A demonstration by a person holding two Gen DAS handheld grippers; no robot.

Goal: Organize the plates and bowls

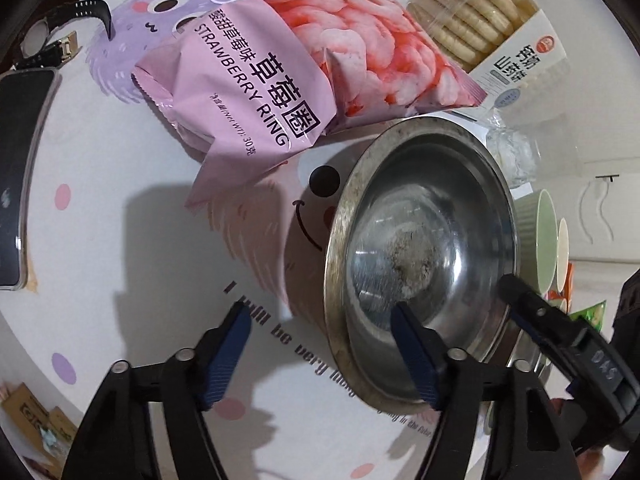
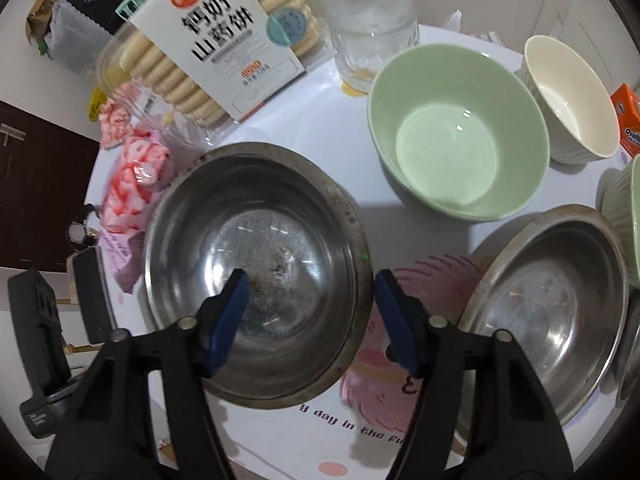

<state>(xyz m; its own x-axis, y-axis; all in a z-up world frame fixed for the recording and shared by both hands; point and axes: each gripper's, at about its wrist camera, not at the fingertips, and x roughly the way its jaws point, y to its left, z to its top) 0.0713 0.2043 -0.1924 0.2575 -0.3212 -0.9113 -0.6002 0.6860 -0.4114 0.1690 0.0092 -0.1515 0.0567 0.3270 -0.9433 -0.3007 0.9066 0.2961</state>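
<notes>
Your left gripper [image 1: 320,316] has its fingers apart, straddling the left rim of the steel bowl [image 1: 424,248] at the lower right of the left view; the pads do not press it. Your right gripper [image 2: 312,284] straddles the right rim of the same bowl at the centre of the right view, also not pressing. A second steel bowl [image 2: 548,312] stands at the lower right, a green bowl [image 2: 456,136] and a cream bowl [image 2: 568,100] above on the table [image 2: 320,120].

I count two steel bowls [image 2: 256,264] [image 2: 548,344], two green bowls [image 2: 456,132] [image 2: 626,204], one cream bowl [image 2: 568,100], one glass [image 2: 370,24], two snack packs [image 1: 280,76] [image 2: 216,40].
</notes>
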